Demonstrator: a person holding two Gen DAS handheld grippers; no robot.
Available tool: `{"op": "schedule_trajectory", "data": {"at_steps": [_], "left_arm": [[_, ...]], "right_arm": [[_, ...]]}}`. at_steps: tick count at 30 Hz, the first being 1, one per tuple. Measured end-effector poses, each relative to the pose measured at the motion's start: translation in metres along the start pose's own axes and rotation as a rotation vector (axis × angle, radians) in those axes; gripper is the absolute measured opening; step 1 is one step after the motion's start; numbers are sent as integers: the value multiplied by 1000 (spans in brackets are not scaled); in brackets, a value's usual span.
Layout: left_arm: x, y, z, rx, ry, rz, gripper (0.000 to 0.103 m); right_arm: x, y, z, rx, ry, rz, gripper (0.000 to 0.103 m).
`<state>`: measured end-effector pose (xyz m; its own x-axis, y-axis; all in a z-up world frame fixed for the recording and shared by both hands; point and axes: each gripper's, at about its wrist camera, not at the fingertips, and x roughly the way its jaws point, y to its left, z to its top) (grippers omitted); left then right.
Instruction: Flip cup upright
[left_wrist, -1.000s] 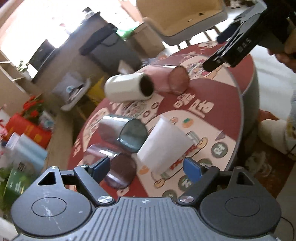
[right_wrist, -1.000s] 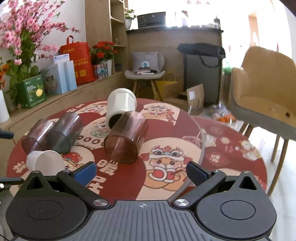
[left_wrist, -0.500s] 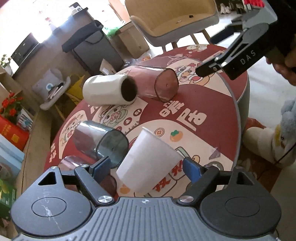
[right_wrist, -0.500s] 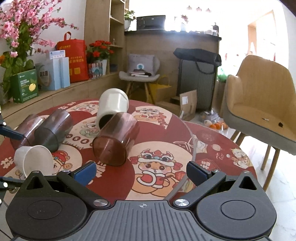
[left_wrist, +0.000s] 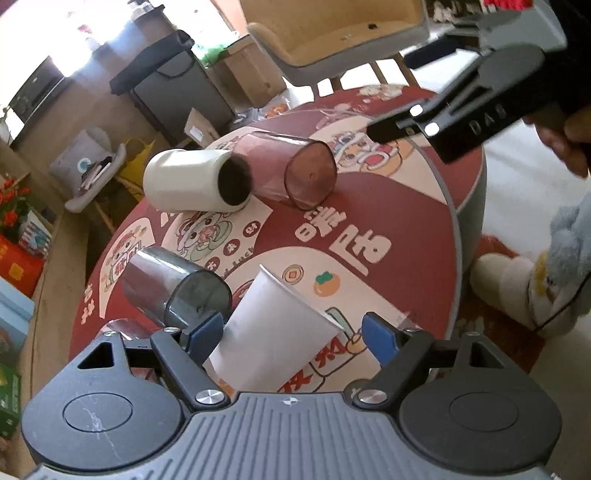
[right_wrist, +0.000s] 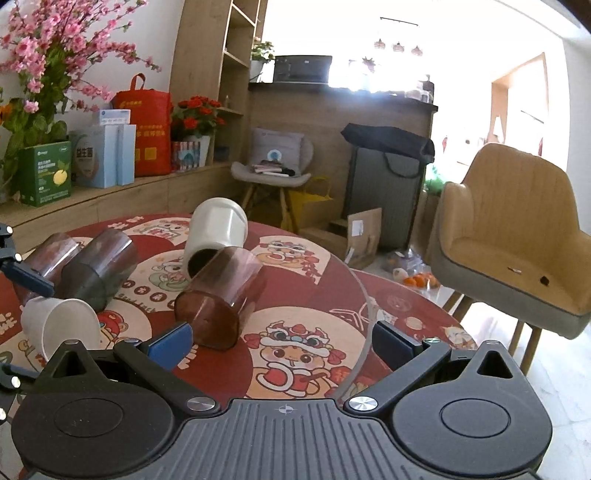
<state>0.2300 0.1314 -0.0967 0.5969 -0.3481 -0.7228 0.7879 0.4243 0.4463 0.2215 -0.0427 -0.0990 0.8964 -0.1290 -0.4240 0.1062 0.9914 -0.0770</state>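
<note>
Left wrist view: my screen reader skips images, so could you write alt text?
The open left gripper straddles a tipped white paper cup on a round table; grey, cream and maroon cups lie sideways beyond.

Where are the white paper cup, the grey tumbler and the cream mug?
white paper cup (left_wrist: 280, 332), left wrist view, on its side wall.
grey tumbler (left_wrist: 159, 282), left wrist view, on its side wall.
cream mug (right_wrist: 218, 229), right wrist view, on its outer wall.
</note>
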Motion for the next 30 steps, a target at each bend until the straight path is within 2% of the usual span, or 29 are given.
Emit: {"op": "schedule_trajectory", "data": {"at_steps": [6,10,12,19,24,27,30], "left_arm": [[-2,-3,1,78,39,-5,83],[0,-7,2,149,56,40,69],[2,-4,4,153,61,56,66],[15,-2,11,146,87,78,67],[20,-7,14,109,74,98,65],[19,-1,14,0,63,99,64],[8,8,10,-145,26,56,64]], "right_arm": [[-1,-1,0,9,-2,8,103],[-2,-3,1,12,-9,5,103],[-3,-4,0,18,-8,5,103],[-2,-5,0,19,-4,11,103],[-1,-4,0,21,6,16,103],[0,-5,0,26,8,15,103],[0,-5,0,29,6,15,103]]}}
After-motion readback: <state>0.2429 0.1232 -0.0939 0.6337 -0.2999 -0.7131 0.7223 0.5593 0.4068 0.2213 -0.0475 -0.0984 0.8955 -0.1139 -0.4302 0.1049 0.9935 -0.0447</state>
